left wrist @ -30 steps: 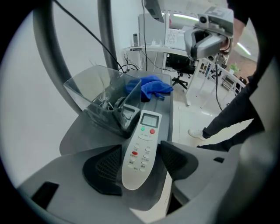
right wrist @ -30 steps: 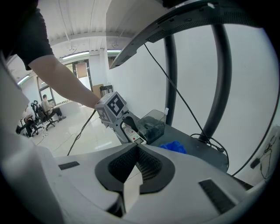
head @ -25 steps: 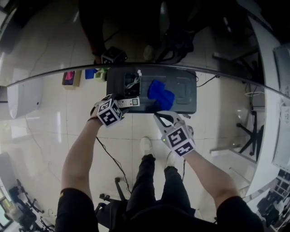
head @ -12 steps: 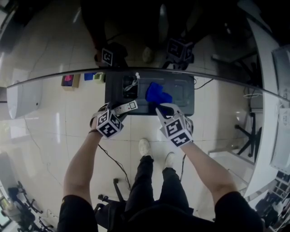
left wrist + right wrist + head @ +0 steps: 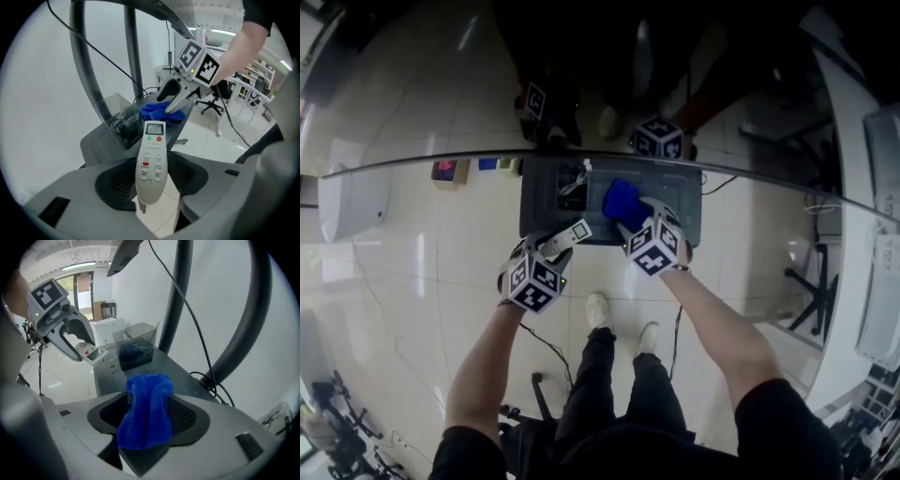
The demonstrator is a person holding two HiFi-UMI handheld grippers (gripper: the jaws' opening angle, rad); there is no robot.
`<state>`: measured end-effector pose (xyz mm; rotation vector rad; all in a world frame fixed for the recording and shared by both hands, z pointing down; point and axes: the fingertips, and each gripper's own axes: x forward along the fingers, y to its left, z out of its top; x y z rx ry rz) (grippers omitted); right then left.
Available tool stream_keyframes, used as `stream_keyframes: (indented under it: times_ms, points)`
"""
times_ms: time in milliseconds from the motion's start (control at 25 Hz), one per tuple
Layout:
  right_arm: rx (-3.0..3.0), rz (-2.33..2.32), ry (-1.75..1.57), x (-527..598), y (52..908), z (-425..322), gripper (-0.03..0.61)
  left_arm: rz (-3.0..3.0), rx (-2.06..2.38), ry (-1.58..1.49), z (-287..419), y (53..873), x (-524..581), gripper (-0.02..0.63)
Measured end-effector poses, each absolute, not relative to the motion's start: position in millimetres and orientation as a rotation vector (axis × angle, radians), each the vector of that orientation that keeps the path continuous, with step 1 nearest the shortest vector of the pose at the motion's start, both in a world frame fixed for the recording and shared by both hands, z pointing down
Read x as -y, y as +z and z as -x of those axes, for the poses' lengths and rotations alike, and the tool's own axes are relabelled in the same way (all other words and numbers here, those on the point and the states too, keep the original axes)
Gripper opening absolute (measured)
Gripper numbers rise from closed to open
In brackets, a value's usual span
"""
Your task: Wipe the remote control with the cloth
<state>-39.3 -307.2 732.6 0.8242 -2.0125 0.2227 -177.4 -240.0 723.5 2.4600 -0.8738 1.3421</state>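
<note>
Table [image 5: 539, 214]: cloth [image 5: 623, 199] is being borne on it.
Right gripper [image 5: 149, 427]: jaws, just opened wide, are being set astride the cloth; nothing is being pinched yet.
Left gripper [image 5: 151, 187]: remote [image 5: 152, 150] is being clamped lengthwise, display end being aimed at the nearby cloth.

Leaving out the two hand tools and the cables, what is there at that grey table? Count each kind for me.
White remote control: 1
Blue cloth: 1
Clear box: 1
Total: 3
</note>
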Motion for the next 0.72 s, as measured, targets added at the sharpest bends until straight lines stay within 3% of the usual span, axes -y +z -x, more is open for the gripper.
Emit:
stream_keyframes:
  times_ms: [400, 440, 480, 720]
  points:
    - [1.964, -0.801, 0.321, 320, 768, 41, 0.27, -2.336, 1.11, 1.24, 171, 707, 241, 0.207]
    - [1.961, -0.808, 0.316, 321, 766, 41, 0.249, -2.326, 1.121, 1.242, 170, 707, 240, 0.206]
    - [1.952, -0.814, 0.308, 321, 764, 39, 0.177, -2.319, 1.13, 1.243, 170, 706, 238, 0.206]
    - [1.975, -0.822, 0.312, 306, 754, 29, 0.127, -2.301, 1.202, 1.247, 165, 692, 228, 0.206]
